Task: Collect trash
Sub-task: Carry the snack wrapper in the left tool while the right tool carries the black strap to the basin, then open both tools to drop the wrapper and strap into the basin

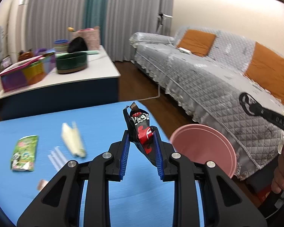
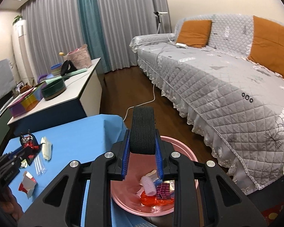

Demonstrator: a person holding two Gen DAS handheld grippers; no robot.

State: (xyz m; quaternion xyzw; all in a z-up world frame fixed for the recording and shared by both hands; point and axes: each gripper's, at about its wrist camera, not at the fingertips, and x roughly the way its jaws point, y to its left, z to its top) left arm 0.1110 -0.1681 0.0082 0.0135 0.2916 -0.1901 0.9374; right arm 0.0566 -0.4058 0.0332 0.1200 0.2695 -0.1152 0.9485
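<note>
My left gripper is shut on a crumpled black-and-red snack wrapper, held above the blue table near its right edge. A pink bucket hangs just to the right of it. My right gripper is shut on a wide black woven strap directly over that pink bucket. Inside the bucket lie several scraps of trash. The right wrist view shows the left gripper at far left with the wrapper.
On the blue table lie a green packet, a white folded wrapper, clear tubes and a torn red-and-silver wrapper. A low white cabinet stands behind. A grey sofa fills the right side.
</note>
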